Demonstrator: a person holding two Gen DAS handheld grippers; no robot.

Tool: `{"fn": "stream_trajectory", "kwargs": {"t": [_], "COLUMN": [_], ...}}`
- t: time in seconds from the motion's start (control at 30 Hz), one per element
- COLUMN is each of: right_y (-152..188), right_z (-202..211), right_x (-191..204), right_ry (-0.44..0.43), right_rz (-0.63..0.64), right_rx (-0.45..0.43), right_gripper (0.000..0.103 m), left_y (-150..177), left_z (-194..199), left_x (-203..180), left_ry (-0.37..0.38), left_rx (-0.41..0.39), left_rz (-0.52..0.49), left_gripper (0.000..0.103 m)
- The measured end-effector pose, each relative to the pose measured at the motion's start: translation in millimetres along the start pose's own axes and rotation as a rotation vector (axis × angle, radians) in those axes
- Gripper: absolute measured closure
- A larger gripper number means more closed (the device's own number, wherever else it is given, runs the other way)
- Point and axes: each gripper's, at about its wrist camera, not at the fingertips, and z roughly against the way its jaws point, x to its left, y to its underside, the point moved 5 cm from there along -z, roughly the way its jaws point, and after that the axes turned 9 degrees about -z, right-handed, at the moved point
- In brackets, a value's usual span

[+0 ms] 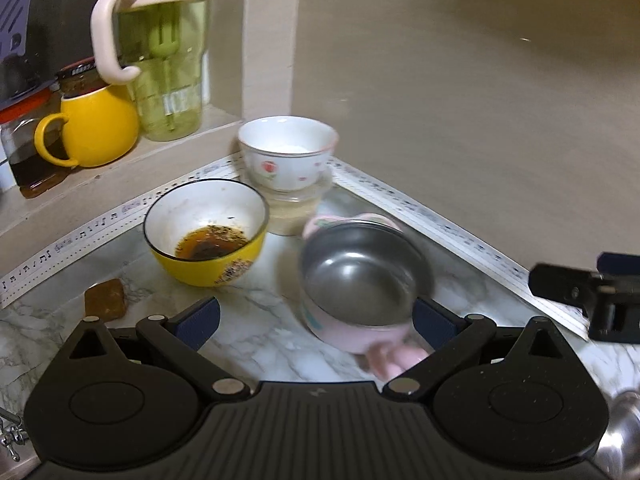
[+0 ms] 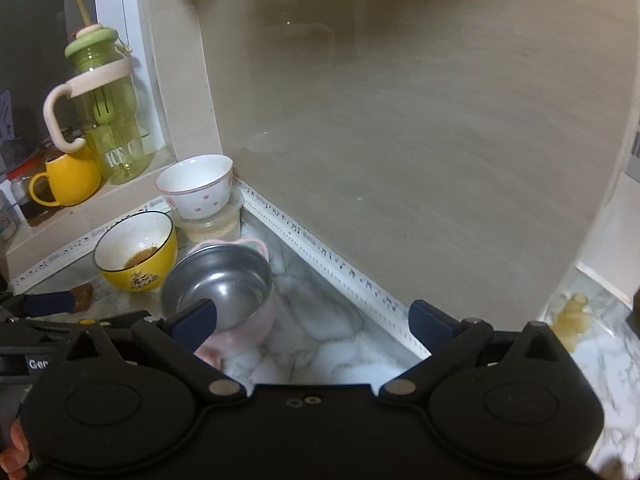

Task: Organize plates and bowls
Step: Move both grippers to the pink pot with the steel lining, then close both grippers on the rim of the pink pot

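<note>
A pink bowl with a steel liner (image 1: 360, 280) (image 2: 224, 284) stands on the marble counter (image 1: 256, 328), blurred, right by my left gripper's right finger. My left gripper (image 1: 316, 316) is open; whether it touches the bowl I cannot tell. A yellow bowl (image 1: 208, 232) (image 2: 136, 256) with brown sauce residue sits to the left. A white flowered bowl (image 1: 288, 152) (image 2: 198, 186) rests on a clear plastic container (image 1: 294, 208) in the corner. My right gripper (image 2: 316, 320) is open and empty, its left finger (image 2: 192, 320) in front of the pink bowl.
A windowsill at the left holds a yellow mug (image 1: 94, 126), a green bottle (image 1: 164, 52) and a jar (image 1: 28, 148). A brown block (image 1: 105, 300) lies on the counter. A beige wall (image 1: 460, 100) closes the right side. The right gripper (image 1: 592, 292) shows at the right edge.
</note>
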Motion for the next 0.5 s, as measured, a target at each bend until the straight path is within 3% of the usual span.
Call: {"fn": "stream_trajectory", "kwargs": {"t": [0.1,0.33,0.5], "right_y": [-4.2,-5.9,-7.4], "right_z": [-15.6,-52.5,-73.6], "right_x": [4.4,11.6,15.9], "right_ry": [0.0,0.015,0.021], "right_rz": [0.014,0.065,0.076], "right_rx": [0.017,0.068,0.106], "right_gripper": [0.0,0.001,0.008], "left_y": [-3.6,-6.7,-9.1], "left_z": [-11.9,-41.0,-57.7], "left_x": [8.0,14.4,10.7], "left_ry": [-0.038,-0.03,-0.029], "left_rx": [0.016,0.088,0.122], "left_rz": [0.039,0.082,0.086], "left_gripper": [0.0,0.0,0.0]}}
